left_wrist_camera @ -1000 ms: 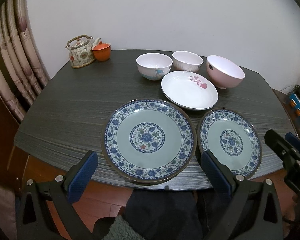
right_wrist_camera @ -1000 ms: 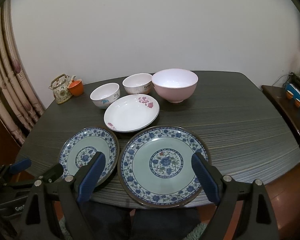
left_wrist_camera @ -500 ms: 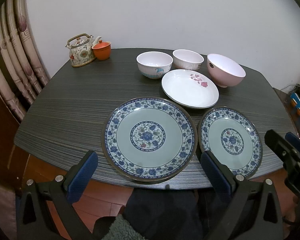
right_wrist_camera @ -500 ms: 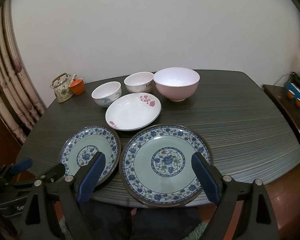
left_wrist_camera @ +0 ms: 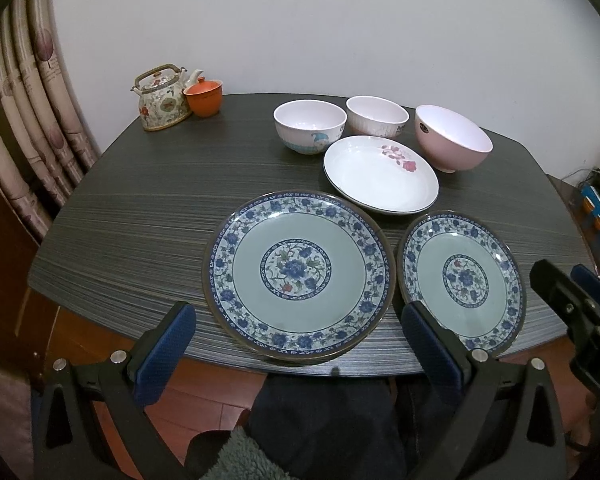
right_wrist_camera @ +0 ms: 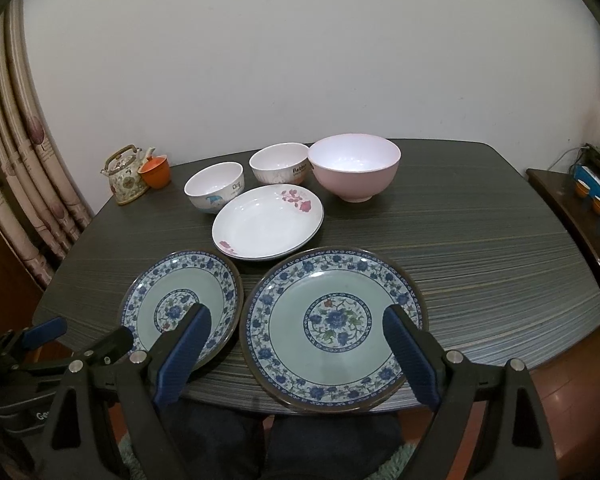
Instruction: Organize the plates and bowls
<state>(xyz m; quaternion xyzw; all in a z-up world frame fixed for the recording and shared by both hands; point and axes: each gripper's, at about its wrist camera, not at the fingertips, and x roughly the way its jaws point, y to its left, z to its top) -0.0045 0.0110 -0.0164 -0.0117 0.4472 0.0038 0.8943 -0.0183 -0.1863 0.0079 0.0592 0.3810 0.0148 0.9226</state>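
Note:
Two blue-patterned plates lie at the table's near edge. In the left wrist view they are one plate (left_wrist_camera: 296,274) and another (left_wrist_camera: 462,280) to its right. In the right wrist view they are one plate (right_wrist_camera: 334,322) and another (right_wrist_camera: 180,306) to its left. Behind them sit a white flowered dish (left_wrist_camera: 380,174) (right_wrist_camera: 268,222), two small white bowls (left_wrist_camera: 310,126) (left_wrist_camera: 376,116) and a pink bowl (left_wrist_camera: 452,138) (right_wrist_camera: 354,166). My left gripper (left_wrist_camera: 296,354) is open and empty before the near edge. My right gripper (right_wrist_camera: 298,352) is open and empty over the near edge.
A floral teapot (left_wrist_camera: 162,98) and an orange cup (left_wrist_camera: 204,96) stand at the table's (left_wrist_camera: 140,216) far left corner. Curtains (left_wrist_camera: 24,120) hang at the left. A side shelf (right_wrist_camera: 572,204) stands at the right. The wall is close behind the table.
Both grippers have risen and eased forward a little, so the dishes sit slightly lower in view. Nothing on the table has moved. Both stay open.

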